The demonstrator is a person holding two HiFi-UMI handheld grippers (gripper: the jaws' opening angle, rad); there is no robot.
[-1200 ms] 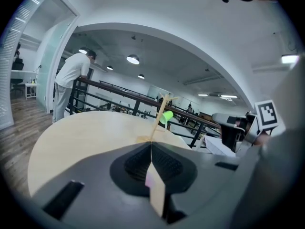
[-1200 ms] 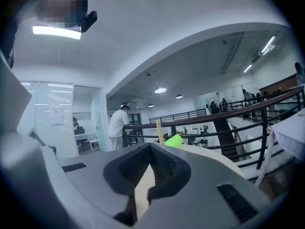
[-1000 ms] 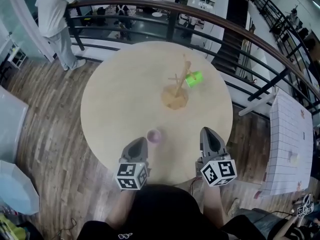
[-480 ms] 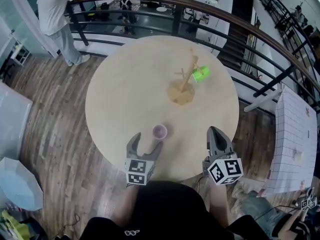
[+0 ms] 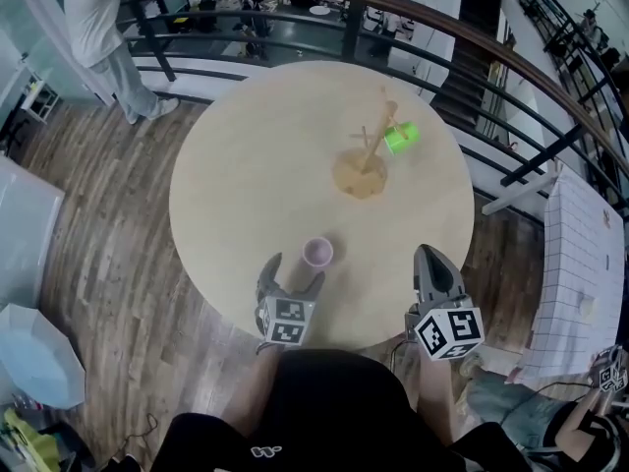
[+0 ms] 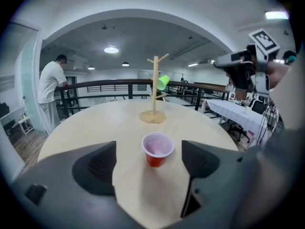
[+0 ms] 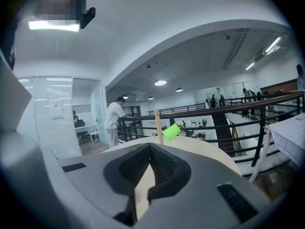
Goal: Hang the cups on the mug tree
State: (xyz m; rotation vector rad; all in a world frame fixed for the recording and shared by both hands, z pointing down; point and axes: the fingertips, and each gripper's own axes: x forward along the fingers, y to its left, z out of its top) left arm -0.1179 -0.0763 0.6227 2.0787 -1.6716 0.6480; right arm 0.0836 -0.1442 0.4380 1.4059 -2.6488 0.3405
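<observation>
Left gripper (image 5: pixel 293 273) is opening its jaws wide, nothing between them yet; the cup (image 5: pixel 316 253) stands just beyond. Ease forward until they flank its middle, then close gently.

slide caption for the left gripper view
Left gripper, jaws opening with nothing between them, faces the upright red cup; a green cup hangs on the mug tree.

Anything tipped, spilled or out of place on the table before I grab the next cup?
Nothing stands out. The red cup stands upright on the round table, nothing spilled around it. The green cup hangs tilted on the mug tree, as a hung cup would.
</observation>
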